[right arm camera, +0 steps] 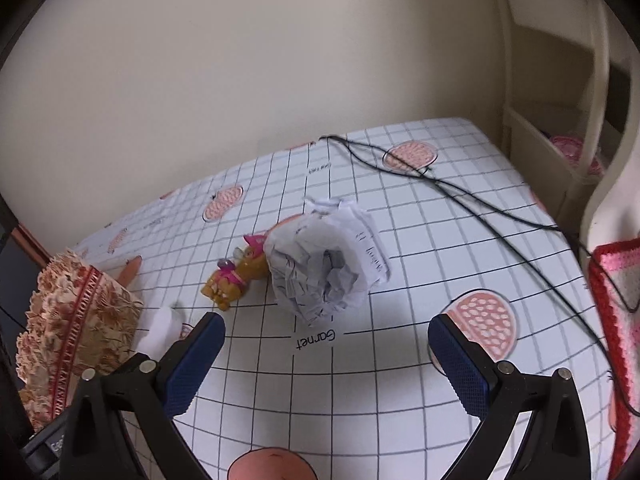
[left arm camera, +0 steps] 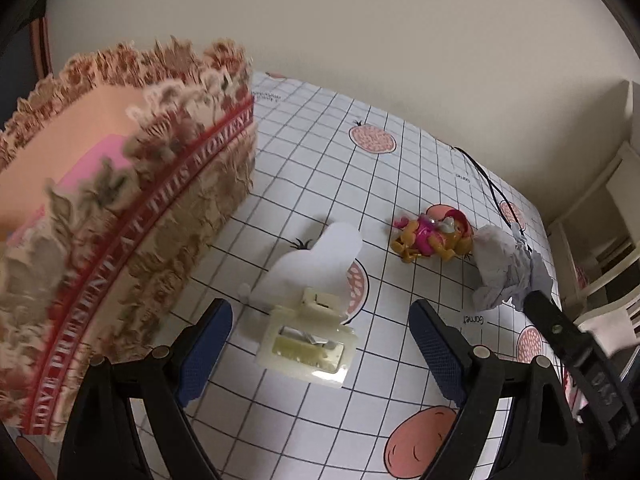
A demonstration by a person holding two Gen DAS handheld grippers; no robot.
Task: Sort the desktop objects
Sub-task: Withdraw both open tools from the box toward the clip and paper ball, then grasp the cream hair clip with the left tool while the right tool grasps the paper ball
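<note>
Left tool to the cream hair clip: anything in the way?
Nothing visible. The cream plastic hair claw clip lies on the grid-patterned tablecloth right between and ahead of the open left tool. A white paper cutout lies behind it, the lace-trimmed box off to the side.

Count, placed from the lace-trimmed storage box [left arm camera: 120, 208], one: hair clip [left arm camera: 306, 346] ×1 just beside it; white paper cutout [left arm camera: 316, 260] ×1; toy figure [right arm camera: 236, 276] ×1 further off; crumpled paper ball [right arm camera: 324, 264] ×1 beyond; black cable [right arm camera: 460, 192] ×1.
</note>
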